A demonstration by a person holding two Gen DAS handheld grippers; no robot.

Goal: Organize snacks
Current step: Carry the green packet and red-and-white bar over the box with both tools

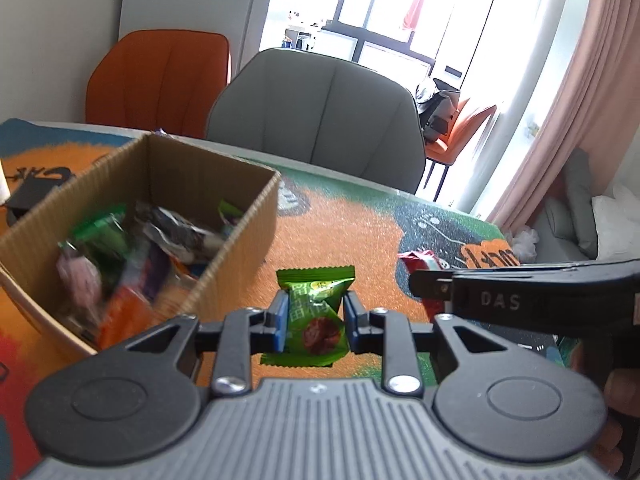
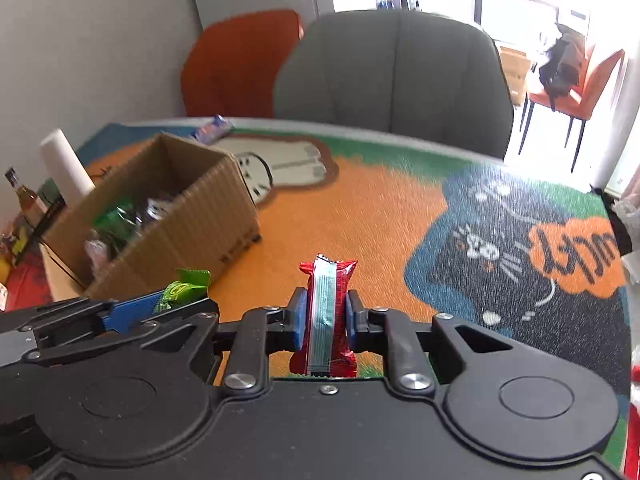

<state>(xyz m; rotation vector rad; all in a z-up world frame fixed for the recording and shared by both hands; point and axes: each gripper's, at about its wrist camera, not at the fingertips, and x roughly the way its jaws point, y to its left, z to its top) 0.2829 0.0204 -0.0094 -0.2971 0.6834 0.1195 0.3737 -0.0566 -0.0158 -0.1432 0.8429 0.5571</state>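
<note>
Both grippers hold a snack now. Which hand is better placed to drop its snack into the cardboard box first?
Probably left. The left gripper, shut on the green snack, is right beside the cardboard box. The right gripper, holding the red snack, is farther away.

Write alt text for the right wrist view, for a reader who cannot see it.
The right gripper clamps a red foil snack packet upright between its blue pads, above an orange cartoon-print table mat. To the left, the left gripper holds a green snack wrapper near an open brown cardboard box of snacks.
</note>
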